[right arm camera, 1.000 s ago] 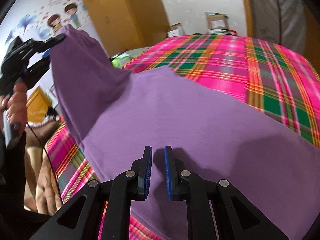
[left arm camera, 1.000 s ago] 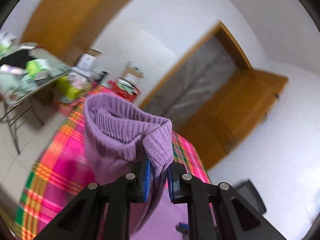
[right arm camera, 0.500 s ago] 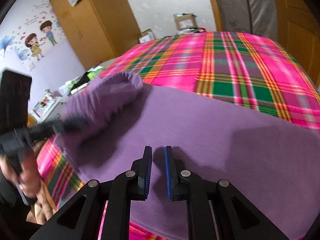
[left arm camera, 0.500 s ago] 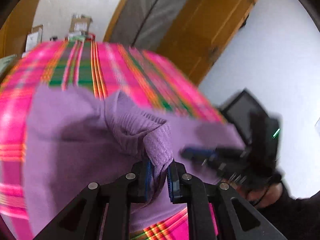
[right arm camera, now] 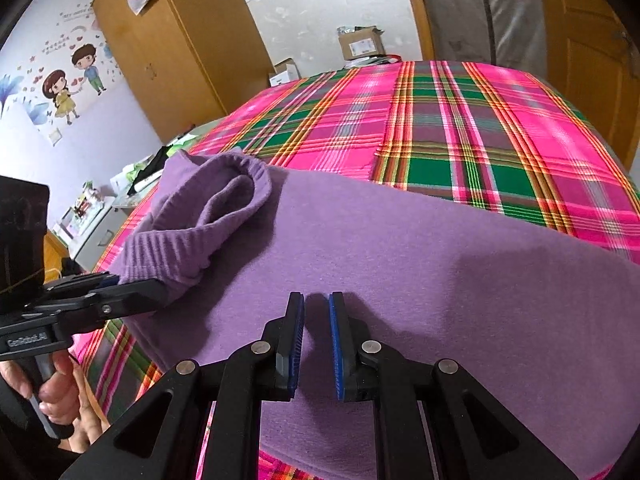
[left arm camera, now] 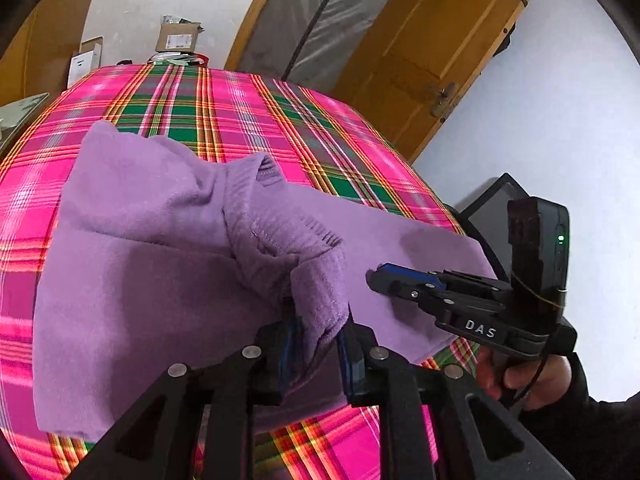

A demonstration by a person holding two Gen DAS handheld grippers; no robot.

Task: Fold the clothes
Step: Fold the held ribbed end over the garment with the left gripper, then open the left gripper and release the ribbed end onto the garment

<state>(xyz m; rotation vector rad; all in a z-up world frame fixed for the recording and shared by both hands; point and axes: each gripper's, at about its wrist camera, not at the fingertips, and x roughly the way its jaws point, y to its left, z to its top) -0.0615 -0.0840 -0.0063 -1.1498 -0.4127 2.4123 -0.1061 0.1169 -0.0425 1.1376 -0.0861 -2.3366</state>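
A purple sweater (left arm camera: 140, 280) (right arm camera: 440, 260) lies spread across the near end of a bed with a pink and green plaid cover (left arm camera: 240, 120) (right arm camera: 460, 128). One sleeve is folded over onto the body, and its ribbed cuff (left arm camera: 320, 292) (right arm camera: 160, 256) sits between the jaws of my left gripper (left arm camera: 316, 336) (right arm camera: 116, 284). Those jaws are opening, and the cuff hangs loose between the pads. My right gripper (right arm camera: 316, 312) (left arm camera: 376, 276) points down at the sweater's body near its front edge. Its pads stand a narrow gap apart with nothing between them.
Cardboard boxes (left arm camera: 178, 38) (right arm camera: 360, 42) stand past the bed's far end. A wooden door (left arm camera: 432, 40) is on the right and a wardrobe (right arm camera: 172, 48) on the left. A cluttered low table (right arm camera: 92, 208) sits beside the bed. A person's hands (left arm camera: 528, 380) (right arm camera: 56, 388) grip both handles.
My left gripper carried the raised sleeve across and down onto the sweater's body, then widened its jaws around the cuff. The right gripper stayed low over the sweater with the same narrow gap.
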